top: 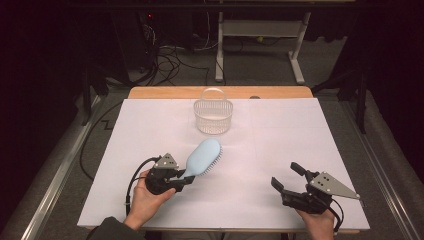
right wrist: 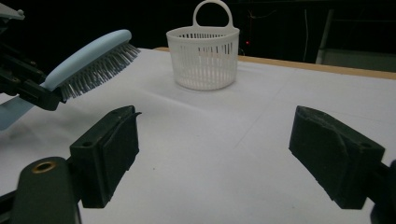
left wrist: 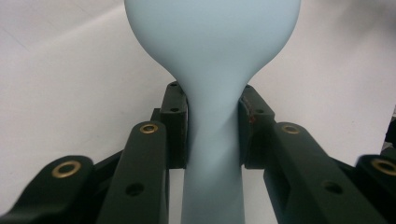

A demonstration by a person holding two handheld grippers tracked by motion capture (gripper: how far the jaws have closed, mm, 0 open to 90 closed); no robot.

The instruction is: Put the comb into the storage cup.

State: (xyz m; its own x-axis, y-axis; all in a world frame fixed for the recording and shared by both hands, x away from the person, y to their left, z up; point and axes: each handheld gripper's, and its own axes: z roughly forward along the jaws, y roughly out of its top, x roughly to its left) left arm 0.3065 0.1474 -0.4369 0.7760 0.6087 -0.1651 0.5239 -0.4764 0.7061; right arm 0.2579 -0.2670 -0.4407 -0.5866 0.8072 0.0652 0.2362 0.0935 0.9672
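A pale blue hairbrush (top: 203,156) hangs above the white table cover, bristles facing down and to the right. My left gripper (top: 186,180) is shut on its handle (left wrist: 214,154), with a pad pressed on each side of the neck. In the right gripper view the hairbrush (right wrist: 88,60) is tilted upward at the left, clear of the table. A white slotted basket (top: 213,112) with a loop handle stands upright at the far middle of the table. My right gripper (top: 286,176) hovers at the front right, its jaws wide apart with nothing between them.
The white cover (top: 280,135) lies over a wooden table whose bare edge (top: 165,92) runs along the far side. Beyond it are a dark floor with cables (top: 170,60) and a white desk frame (top: 260,35).
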